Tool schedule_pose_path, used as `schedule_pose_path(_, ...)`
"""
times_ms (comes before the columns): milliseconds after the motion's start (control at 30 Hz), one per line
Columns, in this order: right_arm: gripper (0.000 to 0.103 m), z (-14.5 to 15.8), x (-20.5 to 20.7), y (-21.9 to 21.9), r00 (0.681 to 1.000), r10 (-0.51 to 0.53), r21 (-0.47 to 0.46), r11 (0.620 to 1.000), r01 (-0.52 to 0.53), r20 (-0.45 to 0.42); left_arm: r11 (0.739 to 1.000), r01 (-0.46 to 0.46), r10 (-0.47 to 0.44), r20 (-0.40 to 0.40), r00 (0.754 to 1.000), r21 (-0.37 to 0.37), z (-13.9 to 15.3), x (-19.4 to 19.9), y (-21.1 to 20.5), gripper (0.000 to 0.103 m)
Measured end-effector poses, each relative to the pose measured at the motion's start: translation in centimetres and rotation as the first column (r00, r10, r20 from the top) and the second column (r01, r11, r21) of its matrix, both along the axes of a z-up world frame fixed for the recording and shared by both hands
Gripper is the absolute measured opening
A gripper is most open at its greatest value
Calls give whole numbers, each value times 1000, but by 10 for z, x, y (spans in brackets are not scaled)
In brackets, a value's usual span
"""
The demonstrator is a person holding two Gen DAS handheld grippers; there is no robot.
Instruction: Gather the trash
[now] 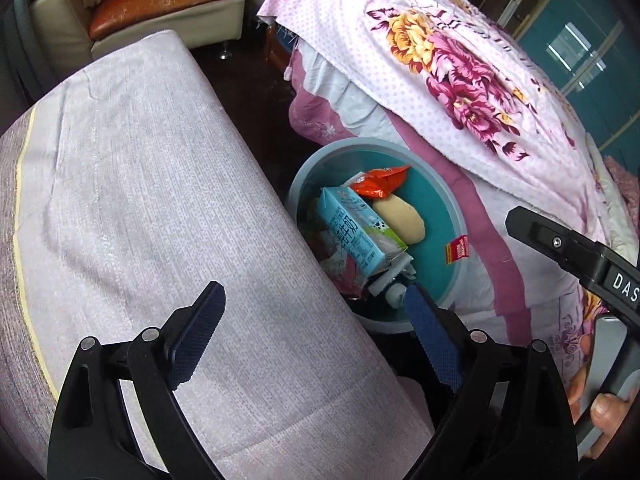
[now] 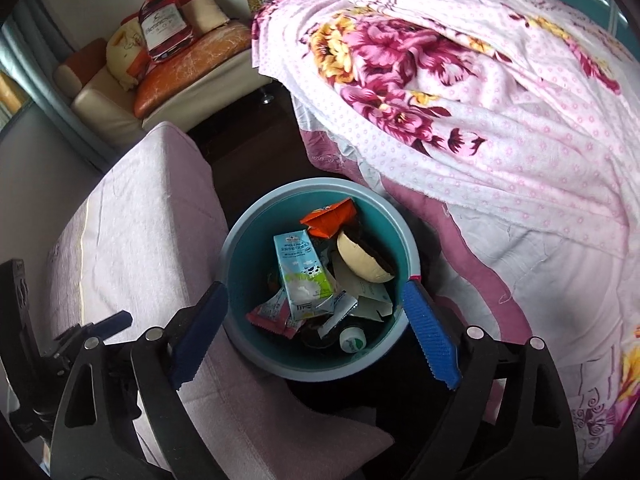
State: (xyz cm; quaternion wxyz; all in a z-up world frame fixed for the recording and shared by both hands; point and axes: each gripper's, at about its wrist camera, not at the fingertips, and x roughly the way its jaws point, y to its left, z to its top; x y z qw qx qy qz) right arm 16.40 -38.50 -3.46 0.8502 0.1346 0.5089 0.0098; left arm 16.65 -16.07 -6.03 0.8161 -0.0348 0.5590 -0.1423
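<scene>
- Right gripper (image 2: 316, 332) first, black frame and blue ribbed pads, spread wide and released, nothing between them, hanging over the round teal plastic trash bin (image 2: 256, 356).
- Left gripper (image 1: 312, 340), same build, also spread apart and empty, over the pale lilac woven cushion (image 1: 160, 200).
- Down in the bin: a light-blue milk carton (image 2: 302, 276), an orange snack wrapper (image 2: 330, 218), a cream, dark-edged rounded piece (image 2: 362, 258), plus small wrappers.
- Bin stands on a dark floor (image 2: 256, 136), between the cushion and a bed under a pink floral dotted blanket (image 2: 460, 92).
- Far back, a cream sofa with an orange seat pad (image 2: 188, 72).
</scene>
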Motion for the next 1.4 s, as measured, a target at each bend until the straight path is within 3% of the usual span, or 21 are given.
schedule_pose_path(100,88,6,-7,11,999,42,14,999,-42,-5,1000,-19,19,5,1000,4,7,-6,9,92)
schedule_pose_path(233,88,18,-19,28,997,78,-41,996,-77,23,999,-49,49,19,999,-1,15,-16,22,93)
schedule_pose_path(300,90,25,-25,36,995,95,-70,993,-93,33,998,-65,65,25,998,-8,18,-21,29,99)
schedule_pose_path(733,90,59,-60,71,980,168,-153,977,-151,107,989,-146,147,97,984,-14,44,-56,65,99)
schedule_pose_path(1400,90,64,-71,88,971,209,-151,970,-191,114,979,-203,203,151,968,-15,57,-76,85,99)
